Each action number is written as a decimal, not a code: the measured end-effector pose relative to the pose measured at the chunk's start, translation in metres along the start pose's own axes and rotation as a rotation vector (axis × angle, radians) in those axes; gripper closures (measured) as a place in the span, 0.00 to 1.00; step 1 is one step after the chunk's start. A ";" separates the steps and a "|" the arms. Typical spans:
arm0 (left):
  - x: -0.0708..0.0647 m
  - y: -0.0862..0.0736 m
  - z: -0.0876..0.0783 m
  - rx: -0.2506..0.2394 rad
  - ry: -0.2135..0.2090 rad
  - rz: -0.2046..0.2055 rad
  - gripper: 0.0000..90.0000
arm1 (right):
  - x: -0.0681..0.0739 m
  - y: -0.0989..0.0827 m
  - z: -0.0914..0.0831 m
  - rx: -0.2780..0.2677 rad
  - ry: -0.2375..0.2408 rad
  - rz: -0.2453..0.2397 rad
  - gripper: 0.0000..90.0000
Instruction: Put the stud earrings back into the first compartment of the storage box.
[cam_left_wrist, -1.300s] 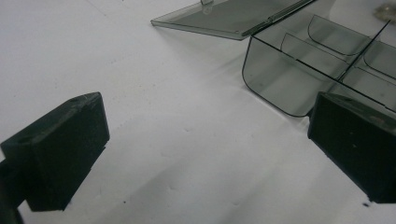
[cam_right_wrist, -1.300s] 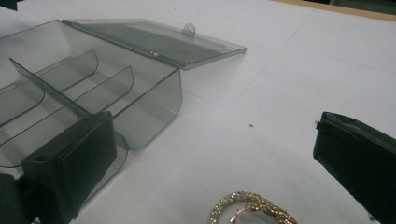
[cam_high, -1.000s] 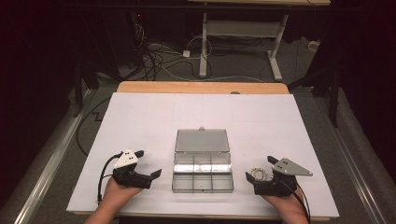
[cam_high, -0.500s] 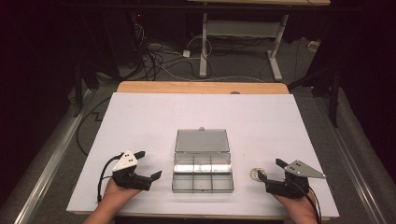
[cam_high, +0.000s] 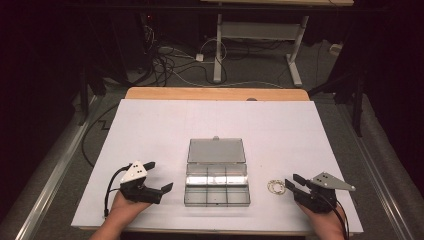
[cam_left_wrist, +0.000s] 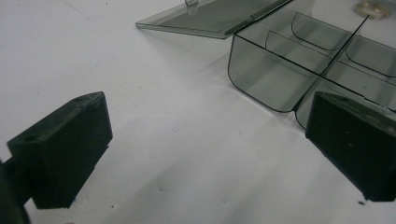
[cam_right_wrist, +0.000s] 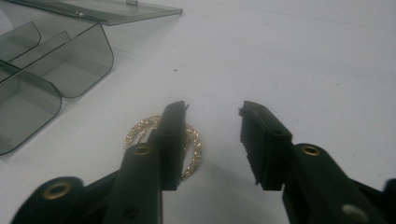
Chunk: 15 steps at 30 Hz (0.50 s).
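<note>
While its jaws have just been closing, the right claw (cam_right_wrist: 212, 109) has drawn back empty, leaving the ring (cam_right_wrist: 191, 140) beside the box (cam_high: 217, 181).

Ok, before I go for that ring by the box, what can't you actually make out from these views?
- Ring, right gripper view: the middle is hidden behind one jaw of the right gripper, so contact with it is unclear.
- Ring, high view: too small for detail.
- Clear box, left gripper view: cut off by the frame edge; the left gripper covers one corner.
</note>
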<state>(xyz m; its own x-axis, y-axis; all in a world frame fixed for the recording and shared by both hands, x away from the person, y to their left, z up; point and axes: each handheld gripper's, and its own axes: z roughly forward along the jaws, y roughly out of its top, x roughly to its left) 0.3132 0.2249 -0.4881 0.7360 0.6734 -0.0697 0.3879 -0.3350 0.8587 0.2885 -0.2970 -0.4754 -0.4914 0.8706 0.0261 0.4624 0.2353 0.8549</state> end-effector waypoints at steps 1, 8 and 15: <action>0.000 0.000 0.000 0.000 -0.001 0.000 0.00 | 0.000 0.001 0.001 0.004 0.004 0.001 0.72; 0.000 0.000 0.001 0.004 -0.002 0.001 0.00 | 0.002 0.007 0.015 0.069 0.027 -0.017 0.76; 0.000 0.000 0.001 0.005 -0.002 0.003 0.01 | 0.005 0.011 0.026 0.149 0.058 -0.030 0.76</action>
<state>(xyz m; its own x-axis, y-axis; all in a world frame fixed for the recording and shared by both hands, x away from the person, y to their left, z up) 0.3134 0.2243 -0.4883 0.7384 0.6709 -0.0678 0.3882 -0.3408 0.8562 0.3103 -0.2787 -0.4798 -0.5465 0.8367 0.0349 0.5487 0.3263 0.7697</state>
